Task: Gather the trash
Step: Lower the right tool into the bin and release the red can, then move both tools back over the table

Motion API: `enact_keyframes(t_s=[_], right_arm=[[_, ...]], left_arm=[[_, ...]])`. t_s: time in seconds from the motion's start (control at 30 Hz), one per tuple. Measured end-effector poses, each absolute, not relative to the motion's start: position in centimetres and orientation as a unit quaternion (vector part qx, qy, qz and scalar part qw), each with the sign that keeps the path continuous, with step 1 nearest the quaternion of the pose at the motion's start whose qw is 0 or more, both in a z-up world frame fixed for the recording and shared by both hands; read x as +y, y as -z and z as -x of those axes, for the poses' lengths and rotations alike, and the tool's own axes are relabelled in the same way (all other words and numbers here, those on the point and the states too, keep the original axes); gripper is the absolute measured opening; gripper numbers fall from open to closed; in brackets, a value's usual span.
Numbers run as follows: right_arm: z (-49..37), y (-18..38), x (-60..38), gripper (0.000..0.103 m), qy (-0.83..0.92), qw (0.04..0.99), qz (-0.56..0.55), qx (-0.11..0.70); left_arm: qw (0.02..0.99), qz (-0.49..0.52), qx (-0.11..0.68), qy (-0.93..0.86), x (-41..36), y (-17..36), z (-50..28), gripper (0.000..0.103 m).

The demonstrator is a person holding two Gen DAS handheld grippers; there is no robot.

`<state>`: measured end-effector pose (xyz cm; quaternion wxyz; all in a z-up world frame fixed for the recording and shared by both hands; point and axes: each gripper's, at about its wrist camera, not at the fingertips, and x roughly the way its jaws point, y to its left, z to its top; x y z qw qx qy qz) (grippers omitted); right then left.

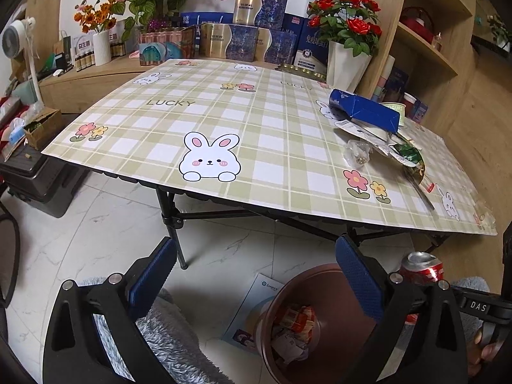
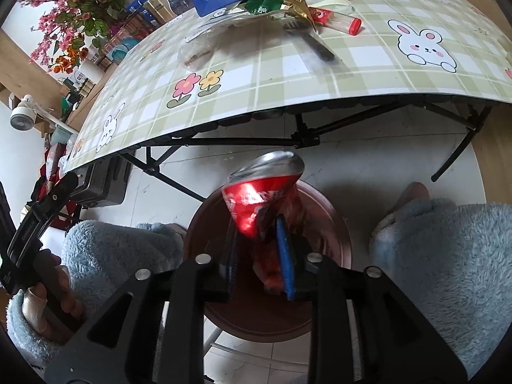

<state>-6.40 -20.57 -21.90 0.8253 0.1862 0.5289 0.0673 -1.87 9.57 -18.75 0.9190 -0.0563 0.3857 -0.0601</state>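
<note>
The right gripper (image 2: 260, 249) has its blue fingers (image 2: 284, 256) clamped on a crushed red can (image 2: 262, 198), held above the brown bin (image 2: 336, 240) on the floor below the counter's (image 1: 256, 121) near edge. The left gripper (image 1: 256, 275), fingers apart, hovers beside it. More litter, including a blue carton (image 1: 368, 108), lies along the counter's right edge.

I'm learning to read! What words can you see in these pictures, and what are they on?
"LUCKY": printed on the checked tablecloth, and again fainter near its far edge.
"DAS": white letters on the right gripper's handle.
The blue carton has white lettering, too skewed to read.
The crushed red can has white letters, too blurred to read.
The boxes at the back have print too small to read.
</note>
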Motion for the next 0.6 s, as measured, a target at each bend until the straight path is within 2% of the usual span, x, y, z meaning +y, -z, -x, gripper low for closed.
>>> enact_keyframes(t_s=[0.27, 0.5, 0.6], right_arm=[[6.4, 21.6, -20.7, 0.045, -0.057, 0.831, -0.181, 0.523], [6.4, 20.8, -20.8, 0.088, -0.036, 0.848, -0.163, 0.503], [6.4, 20.4, -20.6, 0.092, -0.026, 0.858, -0.147, 0.491]], left_arm=[[0.918, 0.048, 0.389, 0.060, 9.3, 18.9, 1.8, 0.097], [0.918, 0.047, 0.389, 0.059, 9.3, 19.0, 1.8, 0.097], [0.919, 0.049, 0.386, 0.059, 9.4, 18.9, 1.8, 0.097]])
